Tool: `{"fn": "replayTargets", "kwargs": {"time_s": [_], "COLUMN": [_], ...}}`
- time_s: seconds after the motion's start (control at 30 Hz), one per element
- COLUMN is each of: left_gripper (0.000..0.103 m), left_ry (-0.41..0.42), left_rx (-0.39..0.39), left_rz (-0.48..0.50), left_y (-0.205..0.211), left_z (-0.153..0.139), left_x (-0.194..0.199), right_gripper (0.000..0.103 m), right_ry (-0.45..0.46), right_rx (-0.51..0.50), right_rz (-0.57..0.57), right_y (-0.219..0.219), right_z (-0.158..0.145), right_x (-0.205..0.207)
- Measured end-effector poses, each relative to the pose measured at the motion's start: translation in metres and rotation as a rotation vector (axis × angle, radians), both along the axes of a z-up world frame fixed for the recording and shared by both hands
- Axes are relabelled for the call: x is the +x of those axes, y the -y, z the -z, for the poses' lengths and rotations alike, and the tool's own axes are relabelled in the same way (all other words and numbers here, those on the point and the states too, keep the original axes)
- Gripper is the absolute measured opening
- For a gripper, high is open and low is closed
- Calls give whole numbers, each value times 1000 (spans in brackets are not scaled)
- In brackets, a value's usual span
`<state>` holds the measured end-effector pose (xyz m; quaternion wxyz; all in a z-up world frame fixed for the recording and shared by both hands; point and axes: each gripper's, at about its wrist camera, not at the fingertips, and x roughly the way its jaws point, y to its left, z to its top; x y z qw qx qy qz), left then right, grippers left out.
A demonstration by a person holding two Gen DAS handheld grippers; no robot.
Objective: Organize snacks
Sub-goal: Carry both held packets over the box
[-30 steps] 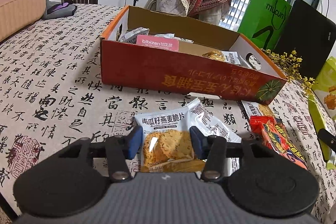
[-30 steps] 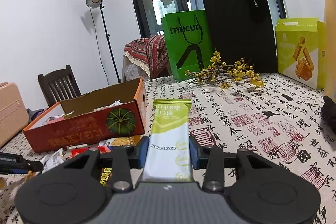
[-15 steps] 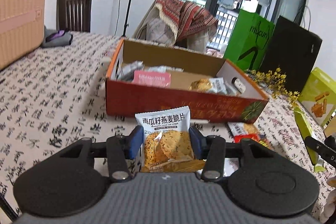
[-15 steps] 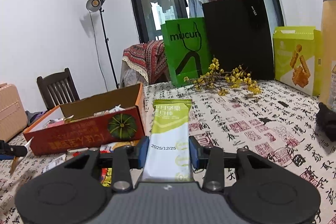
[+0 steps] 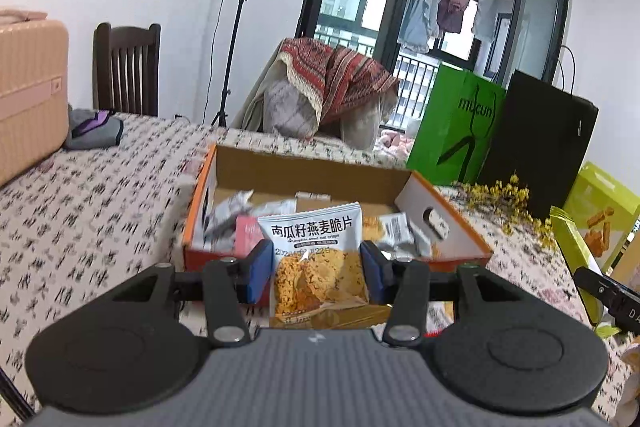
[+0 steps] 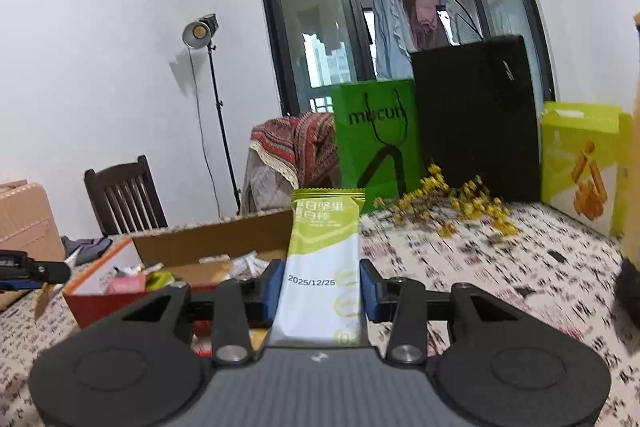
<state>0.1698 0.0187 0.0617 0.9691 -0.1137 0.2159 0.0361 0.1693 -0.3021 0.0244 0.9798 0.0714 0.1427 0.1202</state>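
Observation:
My left gripper [image 5: 316, 273] is shut on a pumpkin seed oat crisp packet [image 5: 318, 259], white on top with golden crisps printed below. It hangs just in front of the open orange cardboard box [image 5: 444, 227], which holds several snack packets. My right gripper [image 6: 322, 289] is shut on a green and white nut bar [image 6: 324, 263] that stands upright between the blue pads. The same box [image 6: 100, 301] lies low to the left in the right wrist view, and the tip of the other gripper shows at the left edge there.
A green paper bag [image 5: 456, 131], a black bag [image 5: 540, 147] and a yellow-green snack carton [image 5: 600, 215] stand at the table's far right, with dried yellow flowers [image 5: 508, 203]. A pink suitcase [image 5: 28, 95] and a dark chair [image 5: 126, 67] are on the left. A light stand [image 6: 208, 99] is behind.
Both grippers have risen with their packets. The oat crisp packet has left the tablecloth and now hangs in front of the box opening. The nut bar sits higher against the background.

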Motion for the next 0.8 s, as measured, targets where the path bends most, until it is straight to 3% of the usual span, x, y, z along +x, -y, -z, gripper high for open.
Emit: {"fn": "replayTargets", "kwargs": {"time_s": [0.43, 0.8], "left_gripper": [49, 49], "left_ry": [26, 12], "left_rx": [-7, -9], "left_rz": [-17, -70], "left_y": [-3, -12], "left_z": [-15, -7], "left_x": [53, 106], "right_gripper": [39, 39], "right_ry": [27, -27], "right_rx": [0, -31], "right_rz": [-88, -143], "right_y": [-54, -102], "right_z": [-31, -34], "right_x": [48, 107]}}
